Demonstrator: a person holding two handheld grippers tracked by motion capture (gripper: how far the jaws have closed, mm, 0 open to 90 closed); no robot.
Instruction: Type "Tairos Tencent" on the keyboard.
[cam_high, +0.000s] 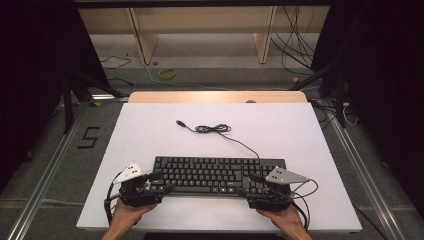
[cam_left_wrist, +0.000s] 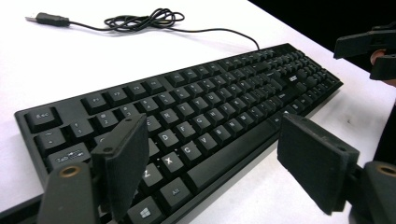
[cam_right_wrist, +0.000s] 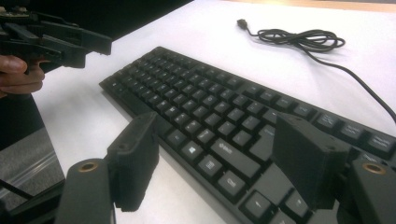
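- Two tools are in my hands, one at each end of the keyboard (cam_high: 218, 175), which lies low in the middle of the high view on the white table (cam_high: 150, 130).
- My left tool (cam_high: 159, 183) is wide open, with one jaw over the keys at the left end and the other over the bare table in front.
- My right tool (cam_high: 245, 186) is wide open too, its jaws spread over the right end of the keys.
- I think I hold them at both ends so I can grab the long keyboard evenly and it will not tip.
- It is flat, black, hard plastic with many small bumpy keys.
- Its thin black cable (cam_high: 214, 129) runs up the frame, bunched in a loose curl, with the plug (cam_high: 180, 122) lying free at the upper left of it.
- My jaw pads look dull and soft, like rubber.
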